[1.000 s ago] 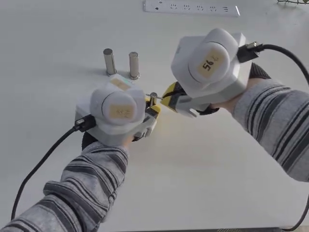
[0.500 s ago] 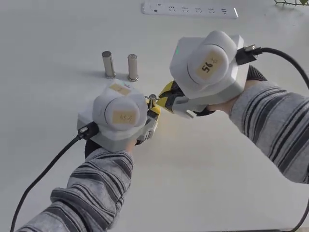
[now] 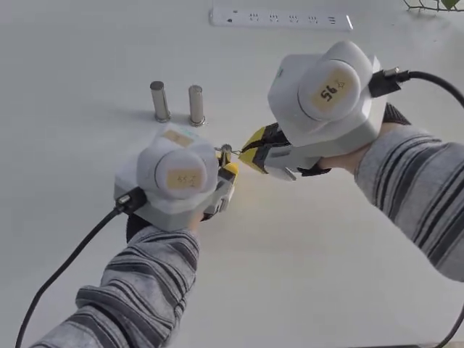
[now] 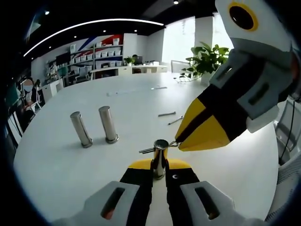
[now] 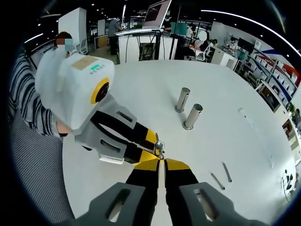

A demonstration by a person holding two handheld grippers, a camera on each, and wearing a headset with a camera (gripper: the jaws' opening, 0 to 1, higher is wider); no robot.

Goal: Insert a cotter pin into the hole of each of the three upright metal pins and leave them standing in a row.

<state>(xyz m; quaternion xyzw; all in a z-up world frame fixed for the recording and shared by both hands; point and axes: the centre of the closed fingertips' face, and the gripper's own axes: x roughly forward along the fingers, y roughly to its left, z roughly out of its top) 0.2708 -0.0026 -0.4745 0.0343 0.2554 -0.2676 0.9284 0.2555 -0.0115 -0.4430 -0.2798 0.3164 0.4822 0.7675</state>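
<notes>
Held pin: the metal pin (image 4: 160,157) stands upright between the two grippers, out on the open middle of the workbench (image 3: 326,254), well in from its edges.
Left gripper: the left gripper (image 4: 160,168) is clamped on the lower shank of that metal pin, one jaw pressed to each side.
Right gripper: the right gripper (image 5: 160,161) has its jaws together on the eye end of the cotter pin (image 4: 147,150), with its yellow tips just beside the pin's top.
Key relation: the cotter pin lies level, its long axis crosswise to the upright metal pin. Its legs poke out of the hole on the side away from the right gripper. Any further push would run straight along that axis, from the right gripper's side. The right gripper is the one placed to drive; the left gripper only steadies.
Step, as I judge it: insertion is under way, with the cotter pin part-way through and perhaps not fully seated.
Other pins: the two standing pins (image 3: 196,105) stand side by side nearer the far edge, close to the left gripper; their tops look bare.
Spares: two spare cotter pins (image 5: 217,181) lie flat on the workbench, apart from the held pin.
Far edge: a white power strip (image 3: 279,18) lies along it.
Writing: the yellow sticker (image 3: 331,92) on the right gripper carries digits that look like "56", not surely. The left gripper's label (image 3: 181,177) is too blurred to read.
</notes>
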